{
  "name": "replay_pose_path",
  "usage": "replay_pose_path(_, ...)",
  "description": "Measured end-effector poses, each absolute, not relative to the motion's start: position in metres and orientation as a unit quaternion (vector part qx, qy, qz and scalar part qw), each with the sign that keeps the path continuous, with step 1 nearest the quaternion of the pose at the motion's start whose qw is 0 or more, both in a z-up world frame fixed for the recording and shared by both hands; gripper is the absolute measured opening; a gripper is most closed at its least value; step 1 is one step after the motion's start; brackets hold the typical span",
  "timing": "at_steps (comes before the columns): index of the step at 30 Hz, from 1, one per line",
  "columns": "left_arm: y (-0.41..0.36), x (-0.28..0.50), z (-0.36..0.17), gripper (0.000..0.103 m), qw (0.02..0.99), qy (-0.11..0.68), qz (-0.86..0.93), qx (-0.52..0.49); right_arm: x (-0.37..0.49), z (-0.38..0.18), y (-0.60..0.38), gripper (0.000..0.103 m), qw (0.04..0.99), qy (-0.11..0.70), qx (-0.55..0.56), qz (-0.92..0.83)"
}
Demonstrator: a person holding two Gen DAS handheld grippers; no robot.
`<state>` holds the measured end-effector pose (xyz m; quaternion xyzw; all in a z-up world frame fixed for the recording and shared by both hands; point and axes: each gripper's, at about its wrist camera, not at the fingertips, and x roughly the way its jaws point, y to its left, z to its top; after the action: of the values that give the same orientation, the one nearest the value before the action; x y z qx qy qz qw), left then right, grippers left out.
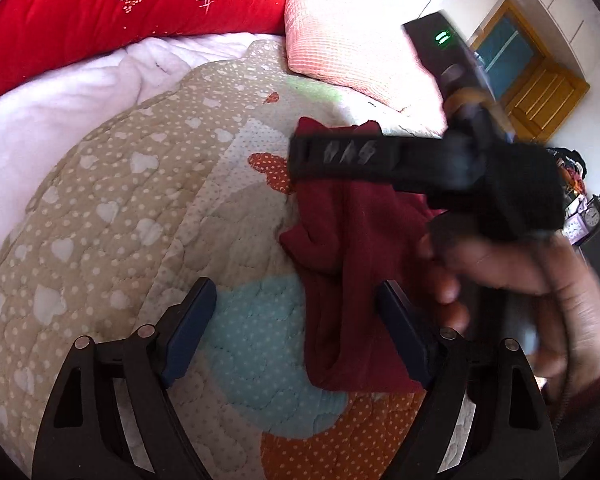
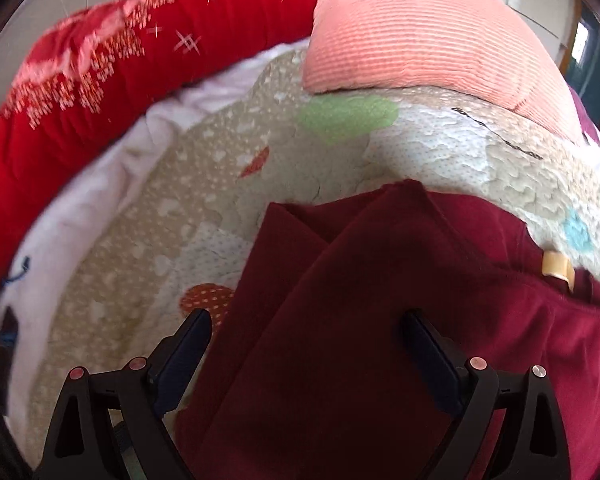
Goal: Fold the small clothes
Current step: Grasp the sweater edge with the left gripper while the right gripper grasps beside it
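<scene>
Parted jaws above maroon garment

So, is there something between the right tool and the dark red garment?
Nothing visible. The right tool is open directly over the dark red garment on the quilt, with only fabric between its fingers.

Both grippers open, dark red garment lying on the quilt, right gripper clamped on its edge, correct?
Not quite: the right gripper is open, not clamped. The right wrist view shows its fingers spread apart over the dark red garment with nothing pinched between them. The left gripper is open too, and the garment lies on the quilt.
</scene>
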<state>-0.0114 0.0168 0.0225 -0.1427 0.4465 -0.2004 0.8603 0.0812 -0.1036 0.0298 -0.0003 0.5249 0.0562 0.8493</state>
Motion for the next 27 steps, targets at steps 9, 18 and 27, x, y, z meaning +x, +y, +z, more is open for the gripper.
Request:
replay_pose_path(9, -0.015, -0.023, 0.036, 0.018, 0.848, 0.414, -0.307, -0.125, 0.053, 0.053, -0.157, 0.027, 0.880, 0.459, 0.071, 0.104)
replay_pose_path(18, -0.104, -0.094, 0.104, 0.016, 0.840, 0.351, -0.410, -0.047, -0.032, 0.125, -0.248, 0.019, 0.912, 0.345, 0.169, 0.146)
replay_pose_path(27, -0.210, -0.097, 0.061, 0.016, 0.785, 0.433, -0.443, -0.005, -0.077, 0.066, -0.384, 0.025, 0.874, 0.362, 0.322, 0.045)
